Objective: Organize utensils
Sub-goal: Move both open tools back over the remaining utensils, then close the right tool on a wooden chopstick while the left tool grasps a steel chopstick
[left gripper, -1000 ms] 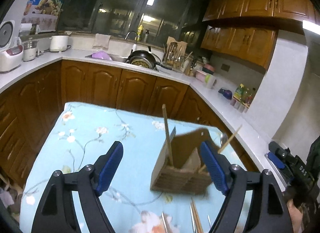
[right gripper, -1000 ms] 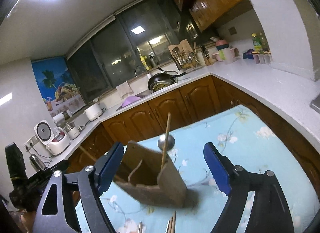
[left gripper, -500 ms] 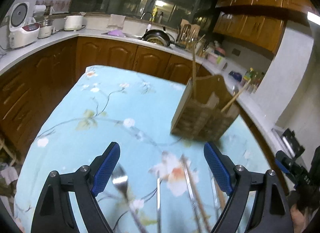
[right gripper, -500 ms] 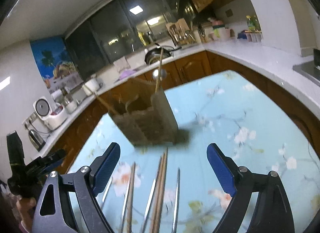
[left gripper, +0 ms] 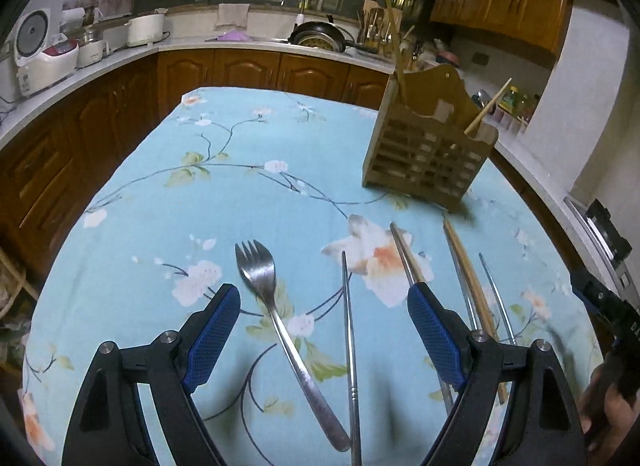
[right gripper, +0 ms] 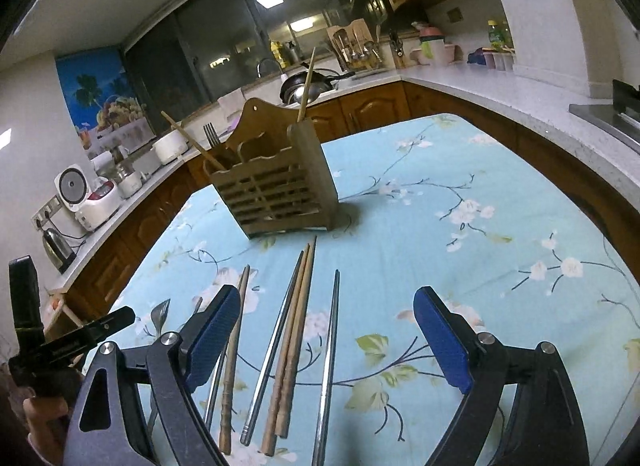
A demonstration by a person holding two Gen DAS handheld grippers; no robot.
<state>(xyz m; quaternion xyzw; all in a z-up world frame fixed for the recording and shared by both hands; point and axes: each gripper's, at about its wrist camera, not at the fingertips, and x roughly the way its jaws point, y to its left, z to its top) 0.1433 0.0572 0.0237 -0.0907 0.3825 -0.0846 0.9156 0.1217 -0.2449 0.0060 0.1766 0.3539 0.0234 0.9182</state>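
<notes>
Your left gripper [left gripper: 322, 330] has its fingers spread wide above the fork [left gripper: 280, 330], gripping nothing. Your right gripper [right gripper: 326, 334] is likewise wide apart above the chopsticks [right gripper: 292, 342].

The room was a kitchen with brown wooden cabinets [left gripper: 248, 69] under a white counter [right gripper: 500, 85] that ran along the walls. Dark windows [right gripper: 224, 45] stood behind the sink and reflected a ceiling lamp [right gripper: 268, 0]. A fruit poster [right gripper: 104, 101] hung on the white wall. A blue flowered tablecloth [left gripper: 168, 201] covered the table.
</notes>
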